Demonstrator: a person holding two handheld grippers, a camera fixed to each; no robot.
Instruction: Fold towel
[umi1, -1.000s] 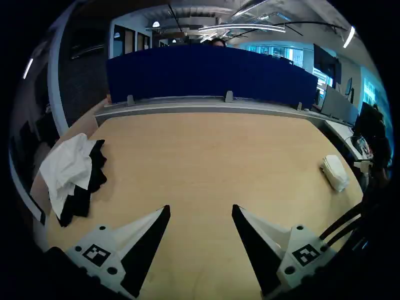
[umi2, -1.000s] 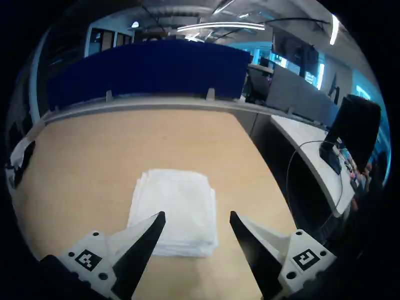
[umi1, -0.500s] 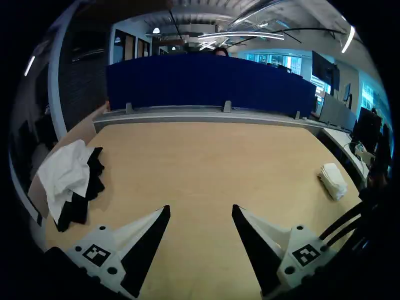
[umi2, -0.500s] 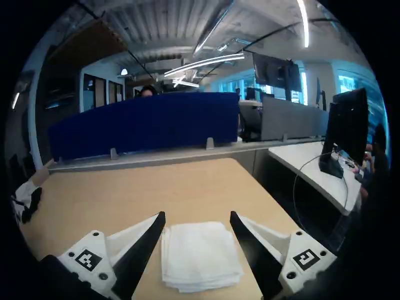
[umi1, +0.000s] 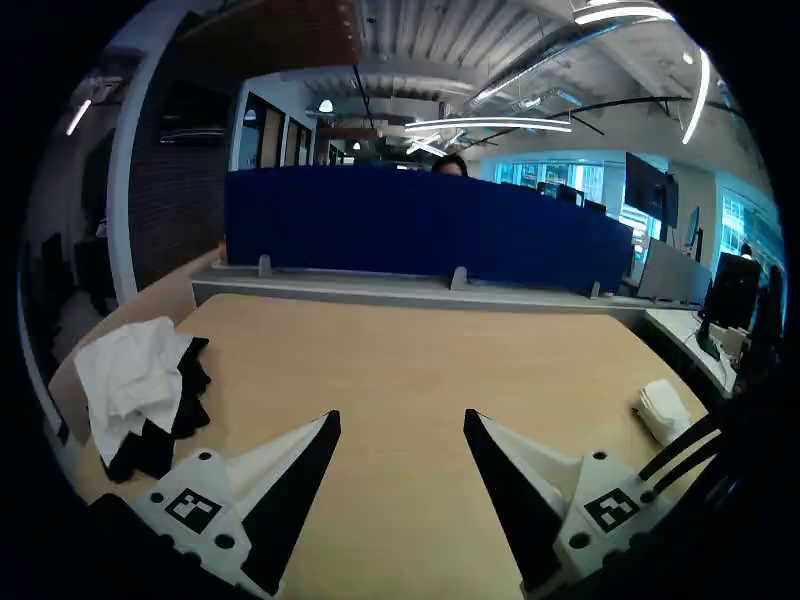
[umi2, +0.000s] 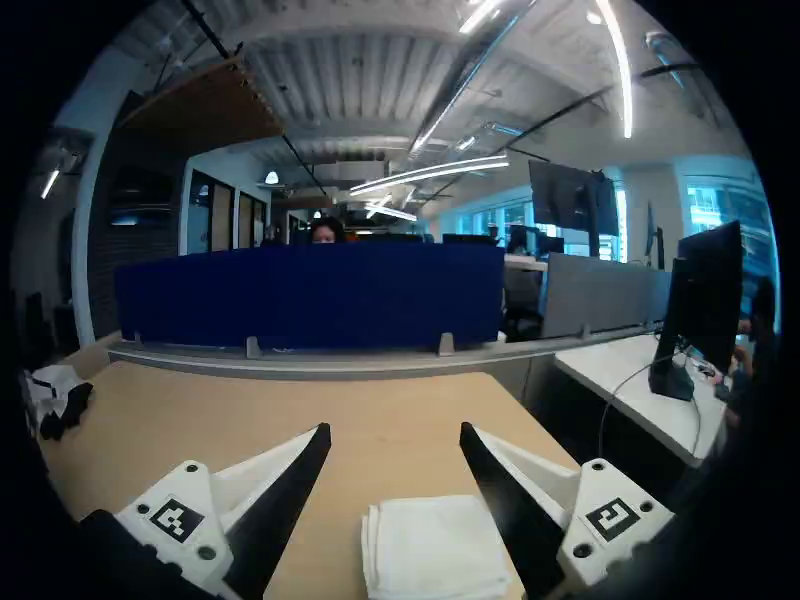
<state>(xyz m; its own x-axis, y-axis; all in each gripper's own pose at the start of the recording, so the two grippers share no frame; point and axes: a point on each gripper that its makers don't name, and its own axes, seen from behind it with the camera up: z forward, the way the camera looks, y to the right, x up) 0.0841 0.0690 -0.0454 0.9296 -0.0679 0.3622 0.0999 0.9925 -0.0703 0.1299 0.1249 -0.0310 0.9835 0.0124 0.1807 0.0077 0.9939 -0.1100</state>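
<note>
Towel (umi2: 435, 545) folded flat on desk (umi2: 250, 400) | left tongs (umi1: 401, 413) — apart | right tongs (umi2: 394, 427) — apart, above towel

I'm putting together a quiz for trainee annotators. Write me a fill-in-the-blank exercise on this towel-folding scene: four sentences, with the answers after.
1. The folded towel on the table is ____ in colour.
2. The divider behind the table is ____.
3. In the left gripper view, the crumpled white cloth lies over a second cloth coloured ____.
4. The left gripper and right gripper both stand ____, holding nothing.
Missing words: white; blue; black; open.
</note>
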